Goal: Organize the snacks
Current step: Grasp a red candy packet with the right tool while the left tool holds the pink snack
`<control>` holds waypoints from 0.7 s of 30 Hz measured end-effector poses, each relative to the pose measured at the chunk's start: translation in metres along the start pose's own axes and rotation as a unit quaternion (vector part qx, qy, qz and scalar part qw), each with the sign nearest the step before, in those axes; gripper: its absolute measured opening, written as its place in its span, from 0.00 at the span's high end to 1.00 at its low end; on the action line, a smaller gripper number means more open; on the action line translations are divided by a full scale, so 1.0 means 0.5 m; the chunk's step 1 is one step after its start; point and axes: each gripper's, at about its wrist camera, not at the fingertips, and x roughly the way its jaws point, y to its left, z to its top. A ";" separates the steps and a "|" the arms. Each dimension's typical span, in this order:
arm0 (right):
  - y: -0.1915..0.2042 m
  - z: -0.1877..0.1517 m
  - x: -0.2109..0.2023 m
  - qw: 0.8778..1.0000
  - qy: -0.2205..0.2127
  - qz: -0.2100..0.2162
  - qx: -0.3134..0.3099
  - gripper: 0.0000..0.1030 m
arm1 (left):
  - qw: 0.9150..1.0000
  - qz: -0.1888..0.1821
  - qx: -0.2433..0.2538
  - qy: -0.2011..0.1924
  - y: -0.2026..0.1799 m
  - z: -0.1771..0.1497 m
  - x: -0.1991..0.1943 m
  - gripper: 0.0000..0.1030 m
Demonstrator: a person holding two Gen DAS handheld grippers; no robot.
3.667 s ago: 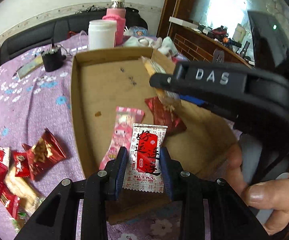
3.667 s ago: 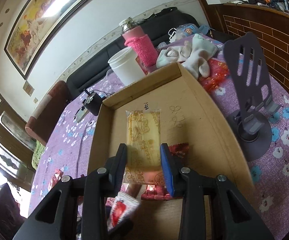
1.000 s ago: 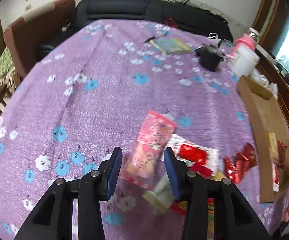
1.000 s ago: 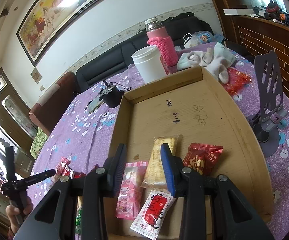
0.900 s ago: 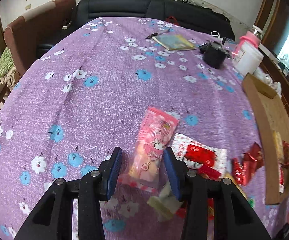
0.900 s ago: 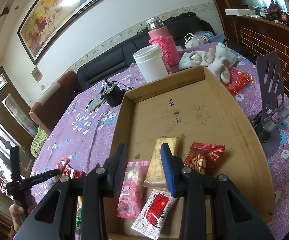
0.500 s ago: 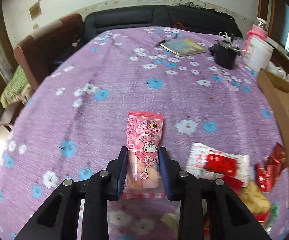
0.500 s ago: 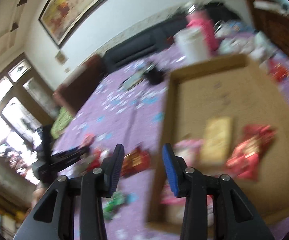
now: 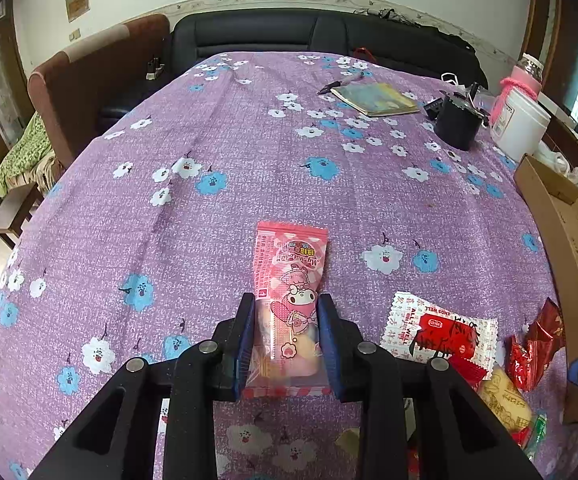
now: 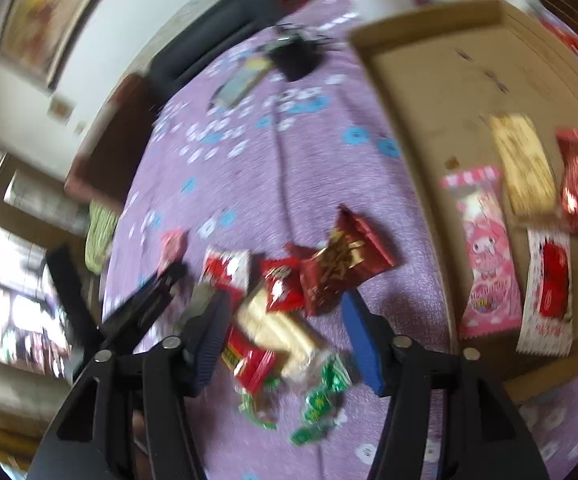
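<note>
Pink snack packet [image 9: 289, 300] now between left tongs [image 9: 287, 340]

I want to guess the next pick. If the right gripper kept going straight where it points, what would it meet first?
Probably the loose snack pile on the tablecloth: the right gripper is open above a pale packet. Blur leaves depth uncertain.

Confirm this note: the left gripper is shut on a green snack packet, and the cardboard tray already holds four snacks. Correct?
Not quite. In the left wrist view the left gripper is shut on a pink snack packet, not green. The cardboard tray does hold four snacks.
</note>
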 end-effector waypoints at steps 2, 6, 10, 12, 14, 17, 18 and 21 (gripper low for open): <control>0.000 0.007 0.016 1.000 0.009 -0.025 0.010 0.43 | 1.000 -0.003 -0.002 0.001 0.002 0.000 0.000 0.69; 0.004 0.022 0.038 0.998 0.005 -0.063 0.024 0.43 | 1.000 -0.005 -0.006 0.001 0.004 0.000 0.000 0.69; 0.017 0.050 0.070 0.995 -0.002 -0.101 0.009 0.43 | 1.000 -0.001 -0.001 0.000 0.002 -0.001 0.000 0.69; 0.030 0.061 0.085 0.994 -0.006 -0.111 -0.017 0.43 | 1.000 -0.003 -0.002 0.001 0.003 -0.001 0.000 0.69; 0.051 0.068 0.112 0.992 0.015 -0.104 -0.068 0.47 | 1.000 -0.007 -0.006 0.002 0.005 0.000 0.001 0.69; 0.067 0.066 0.107 0.984 -0.007 -0.132 -0.120 0.51 | 1.000 -0.009 -0.007 0.003 0.006 0.001 0.002 0.69; 0.067 0.065 0.101 0.984 -0.008 -0.127 -0.129 0.51 | 1.000 -0.009 -0.007 0.003 0.006 0.002 0.002 0.69; 0.061 0.059 0.069 0.981 -0.019 -0.118 -0.153 0.51 | 1.000 -0.005 -0.001 0.002 0.002 0.002 0.002 0.69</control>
